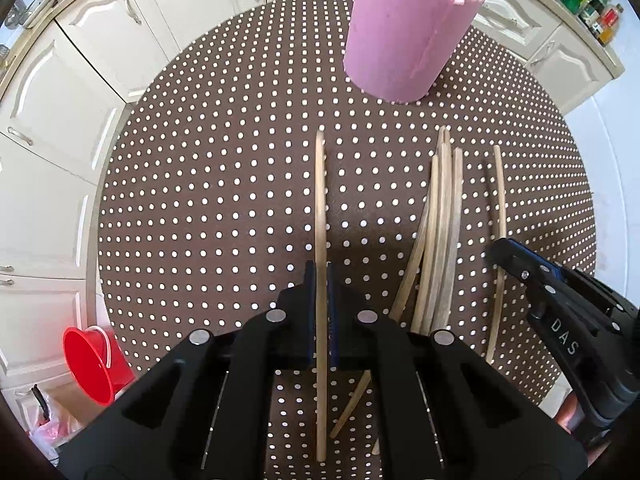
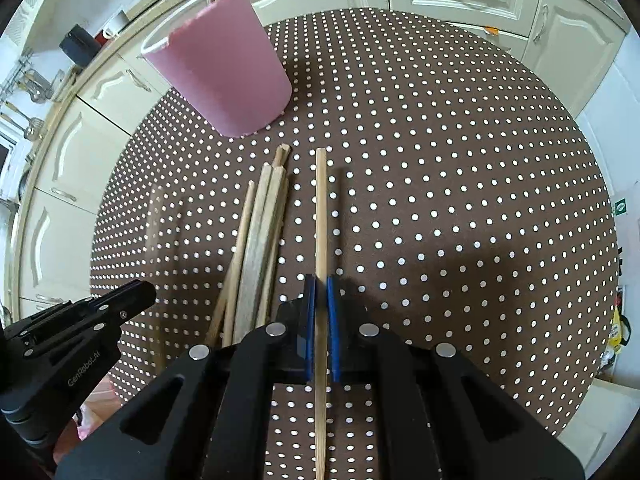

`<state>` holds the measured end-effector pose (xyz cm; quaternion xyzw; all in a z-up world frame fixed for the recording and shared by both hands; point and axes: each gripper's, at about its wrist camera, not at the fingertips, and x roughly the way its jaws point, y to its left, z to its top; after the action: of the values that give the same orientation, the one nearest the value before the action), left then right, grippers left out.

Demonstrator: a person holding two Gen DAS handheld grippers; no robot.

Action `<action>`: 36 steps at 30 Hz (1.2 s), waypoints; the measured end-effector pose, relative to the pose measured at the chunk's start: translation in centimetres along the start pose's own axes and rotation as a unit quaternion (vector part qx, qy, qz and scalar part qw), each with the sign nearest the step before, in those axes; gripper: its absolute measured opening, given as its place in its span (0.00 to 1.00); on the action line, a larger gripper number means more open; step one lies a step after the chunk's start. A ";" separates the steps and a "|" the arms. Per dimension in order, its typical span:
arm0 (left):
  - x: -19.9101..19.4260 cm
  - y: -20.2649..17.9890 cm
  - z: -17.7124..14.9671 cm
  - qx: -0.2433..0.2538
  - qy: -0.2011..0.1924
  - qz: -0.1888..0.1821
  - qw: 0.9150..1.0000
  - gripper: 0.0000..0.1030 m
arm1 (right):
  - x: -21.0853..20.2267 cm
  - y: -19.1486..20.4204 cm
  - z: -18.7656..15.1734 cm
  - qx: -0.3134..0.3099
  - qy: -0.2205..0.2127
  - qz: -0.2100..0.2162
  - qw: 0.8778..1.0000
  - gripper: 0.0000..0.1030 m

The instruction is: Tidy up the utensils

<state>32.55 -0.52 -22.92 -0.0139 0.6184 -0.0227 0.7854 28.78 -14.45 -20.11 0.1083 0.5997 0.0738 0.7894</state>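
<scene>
A round table point(image 1: 200, 184) in brown cloth dotted with white carries a tall pink foam-like cylindrical holder point(image 1: 404, 36) with thin wooden sticks rising from it, and a loose bundle of slim wooden chopsticks point(image 1: 438, 236) nearer the cameras. The left tongs point(image 1: 321, 276) are clamped on one pale wooden chopstick point(image 1: 320, 200). The right tongs point(image 2: 321, 292) pinch another single round chopstick point(image 2: 321, 216) just beside the bundle.
</scene>
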 end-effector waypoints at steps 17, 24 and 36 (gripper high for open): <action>-2.1 1.6 -0.9 0.004 -0.010 -0.023 1.000 0.07 | -3.7 -0.2 1.4 0.019 -0.040 0.023 0.999 0.05; 0.5 3.2 -1.2 -0.016 0.038 -0.019 0.999 0.37 | -2.0 -1.4 0.3 0.033 -0.020 0.011 0.999 0.05; 3.5 4.5 1.2 -0.010 0.005 0.050 0.999 0.54 | 0.6 -2.2 0.6 0.035 0.014 -0.033 0.999 0.05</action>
<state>34.58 3.75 -26.30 0.0094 0.6220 0.0230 0.7826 29.53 -16.47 -21.07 0.1152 0.6160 0.0284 0.7787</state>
